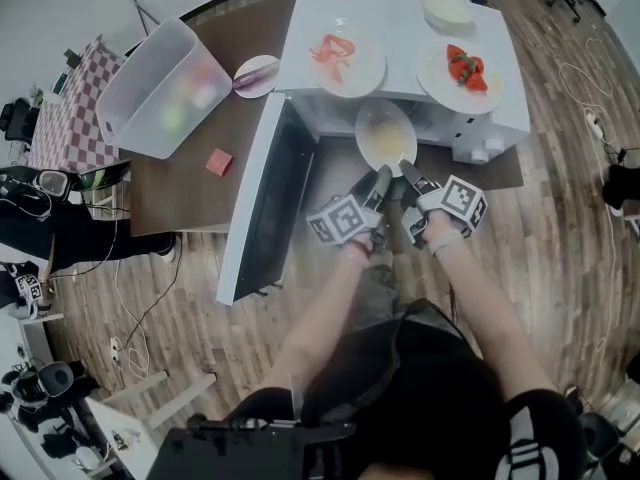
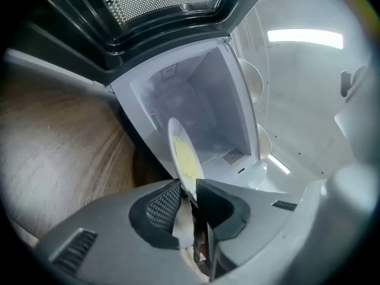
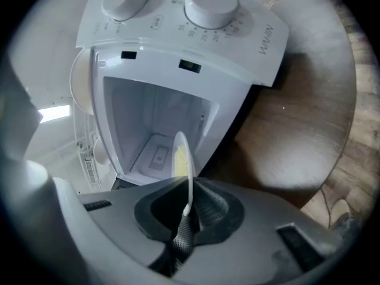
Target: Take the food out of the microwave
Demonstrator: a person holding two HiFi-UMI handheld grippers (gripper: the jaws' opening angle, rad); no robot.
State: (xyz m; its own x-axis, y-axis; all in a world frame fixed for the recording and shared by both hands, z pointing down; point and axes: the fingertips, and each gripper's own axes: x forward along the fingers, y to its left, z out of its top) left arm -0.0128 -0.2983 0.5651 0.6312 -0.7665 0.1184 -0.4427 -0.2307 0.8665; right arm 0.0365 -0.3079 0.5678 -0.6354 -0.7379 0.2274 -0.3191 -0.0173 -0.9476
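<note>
A white plate of yellow food (image 1: 386, 136) is held at the mouth of the white microwave (image 1: 500, 118), just in front of its open cavity. My right gripper (image 1: 408, 173) is shut on the plate's near rim; the thin edge of the plate (image 3: 183, 156) runs down between the pads of that gripper (image 3: 189, 209). My left gripper (image 1: 381, 180) is beside it on the same rim. In the left gripper view the plate (image 2: 184, 153) stands between the jaws of the left gripper (image 2: 189, 203), with a small gap at the left pad, so it is open.
The microwave door (image 1: 265, 203) hangs open to the left. On top of the microwave are a plate of red seafood (image 1: 340, 58), a plate of strawberries (image 1: 465, 68) and a bowl (image 1: 447, 8). A clear plastic bin (image 1: 160, 88) and a red cube (image 1: 219, 162) sit on the brown table.
</note>
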